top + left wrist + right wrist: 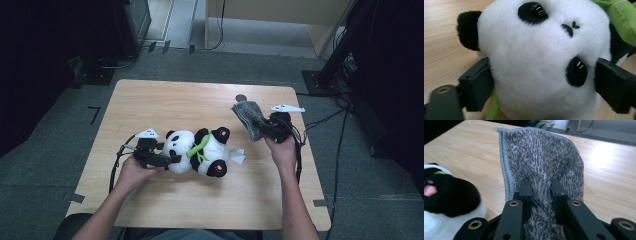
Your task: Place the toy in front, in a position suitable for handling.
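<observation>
On a wooden table [150, 100], the left gripper [167, 159] clasps the toy panda's [200, 150] head in wide jaws; right of the panda, the right gripper [262, 126] pinches a grey cloth [248, 116], lifted.

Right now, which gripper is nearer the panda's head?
Left. The left gripper straddles the panda head; the right gripper holds a grey cloth up, beyond its feet.

A black-and-white plush panda [197, 151] with a green scarf lies on its back on the wooden table, head toward the left. A fuzzy grey cloth [249, 118], folded, is held up above the table's right side.
</observation>
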`<state>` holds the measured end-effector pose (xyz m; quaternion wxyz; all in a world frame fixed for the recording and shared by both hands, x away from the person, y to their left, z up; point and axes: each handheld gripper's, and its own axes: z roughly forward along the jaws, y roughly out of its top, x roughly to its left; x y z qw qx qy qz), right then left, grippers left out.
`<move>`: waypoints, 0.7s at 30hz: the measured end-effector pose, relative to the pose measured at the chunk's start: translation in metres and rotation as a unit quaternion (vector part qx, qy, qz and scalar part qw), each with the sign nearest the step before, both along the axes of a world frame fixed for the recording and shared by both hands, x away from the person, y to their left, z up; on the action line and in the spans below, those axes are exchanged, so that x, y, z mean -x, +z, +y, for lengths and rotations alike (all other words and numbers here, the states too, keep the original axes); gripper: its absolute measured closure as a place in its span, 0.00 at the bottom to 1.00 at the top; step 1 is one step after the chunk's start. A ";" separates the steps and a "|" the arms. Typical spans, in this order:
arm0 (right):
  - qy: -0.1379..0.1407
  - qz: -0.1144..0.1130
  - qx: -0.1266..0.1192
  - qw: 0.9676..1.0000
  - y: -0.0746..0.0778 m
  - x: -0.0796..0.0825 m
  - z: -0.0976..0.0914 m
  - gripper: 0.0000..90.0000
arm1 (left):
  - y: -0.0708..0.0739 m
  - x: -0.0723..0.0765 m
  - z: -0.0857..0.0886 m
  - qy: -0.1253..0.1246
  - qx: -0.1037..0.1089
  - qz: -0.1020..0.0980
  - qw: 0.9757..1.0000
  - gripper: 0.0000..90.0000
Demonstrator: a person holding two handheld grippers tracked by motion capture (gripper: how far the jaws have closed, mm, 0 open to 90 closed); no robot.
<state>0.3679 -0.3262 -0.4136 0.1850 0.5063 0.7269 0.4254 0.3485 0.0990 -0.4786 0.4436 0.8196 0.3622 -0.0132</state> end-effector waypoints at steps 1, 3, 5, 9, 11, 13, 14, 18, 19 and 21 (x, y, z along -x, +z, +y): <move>0.002 -0.001 -0.001 1.000 0.002 0.000 0.002 0.85 | 0.001 0.001 0.000 0.003 0.000 0.001 1.000 0.18; 0.010 -0.003 -0.002 1.000 0.007 0.001 0.007 0.85 | 0.002 0.002 0.000 0.006 -0.003 0.001 1.000 0.23; 0.015 -0.003 -0.002 1.000 0.011 0.001 0.011 0.85 | 0.003 0.003 -0.001 0.011 -0.005 0.000 1.000 0.24; 0.037 -0.007 -0.008 0.999 0.024 0.001 0.027 0.85 | 0.005 0.005 -0.002 0.018 -0.008 -0.002 1.000 0.24; 0.050 -0.008 -0.008 0.999 0.030 0.002 0.036 0.85 | 0.005 0.007 -0.003 0.021 -0.007 -0.005 1.000 0.24; 0.066 -0.009 -0.008 0.998 0.036 0.002 0.046 0.85 | 0.004 0.009 -0.003 0.023 -0.004 -0.010 1.000 0.23; 0.071 -0.008 -0.008 0.997 0.037 0.001 0.050 0.85 | 0.002 0.010 -0.003 0.025 -0.001 -0.013 1.000 0.22; 0.085 0.004 -0.008 0.996 0.047 0.001 0.071 0.85 | 0.001 0.010 -0.002 0.028 0.004 -0.014 1.000 0.21; 0.089 0.002 -0.007 0.996 0.049 0.001 0.074 0.85 | 0.001 0.010 -0.002 0.027 0.003 -0.014 1.000 0.21; 0.100 0.001 -0.009 0.995 0.054 0.002 0.084 0.85 | 0.001 0.010 -0.002 0.029 0.003 -0.013 0.999 0.20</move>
